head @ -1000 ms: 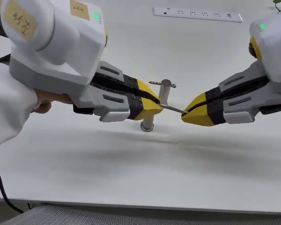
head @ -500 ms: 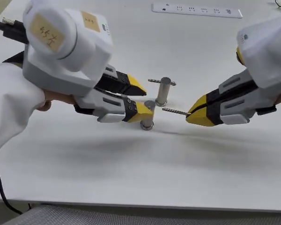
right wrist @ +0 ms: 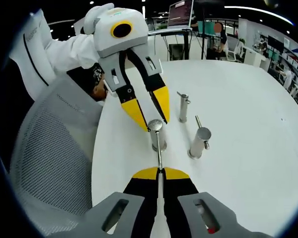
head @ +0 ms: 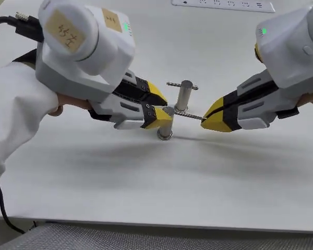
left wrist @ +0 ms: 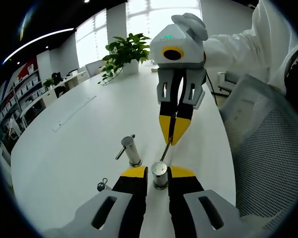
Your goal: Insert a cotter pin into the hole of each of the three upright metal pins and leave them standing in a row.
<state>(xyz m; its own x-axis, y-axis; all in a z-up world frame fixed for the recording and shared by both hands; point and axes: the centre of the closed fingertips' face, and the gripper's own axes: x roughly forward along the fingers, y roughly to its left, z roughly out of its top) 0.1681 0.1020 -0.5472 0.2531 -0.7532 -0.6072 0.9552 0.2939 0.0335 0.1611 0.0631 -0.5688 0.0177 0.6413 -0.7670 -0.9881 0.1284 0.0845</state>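
- The right gripper [head: 207,115] reaches in from 3 o'clock, clenched on the cotter pin [head: 189,115].
- The cotter pin's tip was clear a moment ago; now it sits at the head of the near metal pin [right wrist: 156,135]. It looks like the last insertion is starting.
- The left gripper [head: 166,108], in from 9 o'clock, has let go. Its jaws stand apart on either side of that pin, so it's unsteadied and a hard push could tip it.
- One fitted pin [head: 184,96] stands close at 1 o'clock, a second fitted pin [right wrist: 183,106] beyond.
- The bare table [head: 146,182] runs to its edge at 6 o'clock, so there's ample room.
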